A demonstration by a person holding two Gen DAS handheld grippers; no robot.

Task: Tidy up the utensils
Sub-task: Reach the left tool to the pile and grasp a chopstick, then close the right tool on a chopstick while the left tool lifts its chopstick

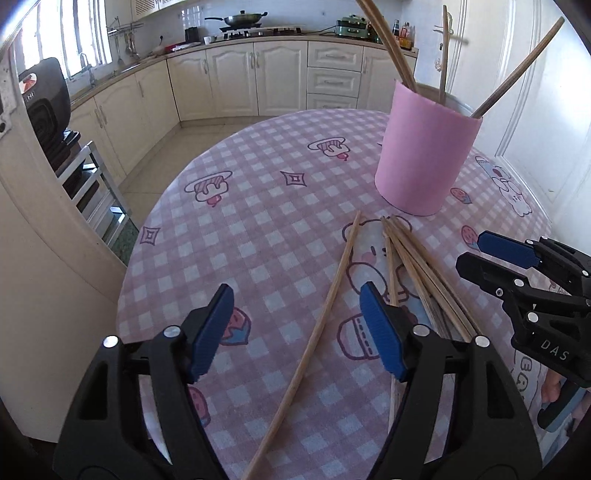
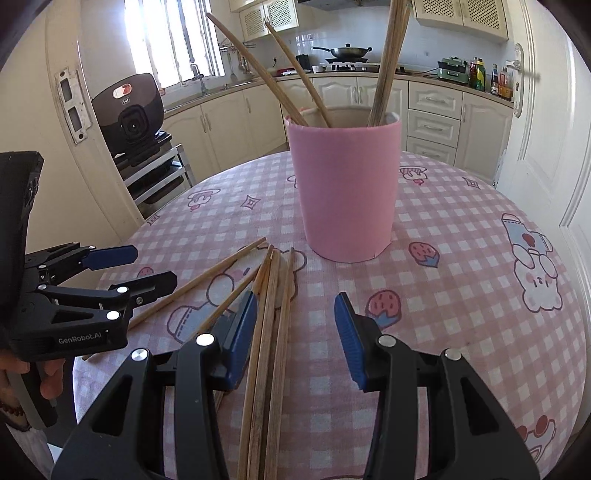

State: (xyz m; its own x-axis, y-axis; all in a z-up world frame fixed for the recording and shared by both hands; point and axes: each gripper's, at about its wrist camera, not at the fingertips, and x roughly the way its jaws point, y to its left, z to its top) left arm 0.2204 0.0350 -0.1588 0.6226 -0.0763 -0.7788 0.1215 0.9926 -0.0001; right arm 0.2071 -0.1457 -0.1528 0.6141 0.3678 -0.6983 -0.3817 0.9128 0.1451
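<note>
Home kitchen: cream cabinets [image 1: 236,77] along an L-shaped counter, wok [image 1: 240,17] on a gas hob [image 2: 351,66], sink tap [image 2: 197,75] beneath a barred window [image 2: 173,37], sauce bottles [image 2: 491,79], round worktop [image 1: 266,206] under pink checked cartoon oilcloth.

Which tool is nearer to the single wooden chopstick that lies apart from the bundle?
Left. The left tool is open above the single wooden chopstick, which lies between its fingers. The right tool is over the bundle of wooden chopsticks beside it.

My left wrist camera looks down-forward, close over the table [image 1: 258,229], my right likewise from the right, both sharing the far pink cup [image 1: 424,155] and near chopsticks [image 2: 273,332].
</note>
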